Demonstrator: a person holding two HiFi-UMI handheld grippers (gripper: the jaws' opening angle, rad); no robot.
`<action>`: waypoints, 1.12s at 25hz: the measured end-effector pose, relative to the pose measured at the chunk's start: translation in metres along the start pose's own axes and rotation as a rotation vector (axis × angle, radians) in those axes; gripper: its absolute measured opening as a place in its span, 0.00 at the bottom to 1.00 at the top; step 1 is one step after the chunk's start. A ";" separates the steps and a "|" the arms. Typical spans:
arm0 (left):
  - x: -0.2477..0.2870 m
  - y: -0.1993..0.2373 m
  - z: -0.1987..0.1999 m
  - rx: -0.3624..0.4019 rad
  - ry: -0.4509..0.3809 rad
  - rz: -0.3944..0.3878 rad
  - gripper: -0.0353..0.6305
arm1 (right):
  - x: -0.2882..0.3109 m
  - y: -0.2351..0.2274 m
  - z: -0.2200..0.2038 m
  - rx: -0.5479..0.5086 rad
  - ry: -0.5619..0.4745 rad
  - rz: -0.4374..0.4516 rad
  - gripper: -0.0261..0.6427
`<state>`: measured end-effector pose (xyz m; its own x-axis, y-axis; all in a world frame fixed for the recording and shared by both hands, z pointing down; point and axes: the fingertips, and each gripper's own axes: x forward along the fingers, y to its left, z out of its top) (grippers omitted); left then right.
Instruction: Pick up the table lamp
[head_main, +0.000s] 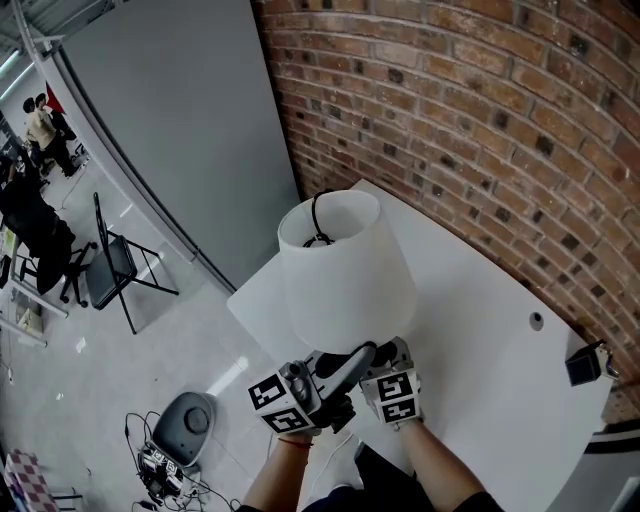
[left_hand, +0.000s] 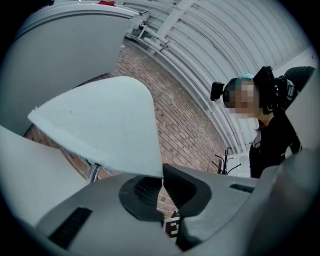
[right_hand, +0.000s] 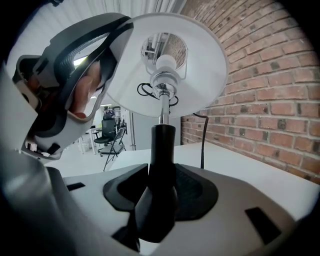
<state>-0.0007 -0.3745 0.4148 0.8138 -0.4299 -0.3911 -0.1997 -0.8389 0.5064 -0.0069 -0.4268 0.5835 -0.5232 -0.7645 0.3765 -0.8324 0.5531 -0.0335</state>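
The table lamp (head_main: 345, 270) is seen standing over the near corner of the white worktop (head_main: 480, 330), directly ahead of both tongs and close against them, with the brick wall (head_main: 480, 120) beyond it. Its long axis is given by the black stem (right_hand: 161, 145), which runs upright from below the pads to the bulb and the white shade (right_hand: 170, 65) above. The right tongs (right_hand: 160, 200) are laid across that axis from the side, and their jaws are closed on the thick lower part of the stem. The left tongs (left_hand: 161, 192) are set higher and angled upward. Their jaws are drawn almost together on the lower rim of the shade, whose thin edge is seen pinched between the pads. The weight is therefore judged to be carried by the right tongs, and the shade is only steadied by the left. The base is hidden below the tongs in every view, so it cannot be told whether it has left the worktop. A straight upward lift along the stem's axis is judged to be called for, with both hands raised together so that the shade is not bent. The black cord (right_hand: 202, 140) is seen trailing down behind the stem to the worktop and may drag.
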 end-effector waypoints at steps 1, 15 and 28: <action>0.002 -0.005 0.001 0.007 0.004 -0.008 0.07 | -0.003 0.000 0.003 0.003 -0.010 -0.006 0.28; 0.032 -0.079 0.021 0.112 0.030 -0.112 0.07 | -0.059 -0.009 0.058 0.008 -0.164 -0.078 0.28; 0.043 -0.160 0.045 0.216 0.026 -0.184 0.07 | -0.123 0.008 0.112 0.006 -0.302 -0.119 0.28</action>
<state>0.0420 -0.2740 0.2827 0.8601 -0.2579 -0.4402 -0.1569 -0.9547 0.2527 0.0306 -0.3653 0.4329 -0.4520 -0.8878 0.0864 -0.8915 0.4528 -0.0115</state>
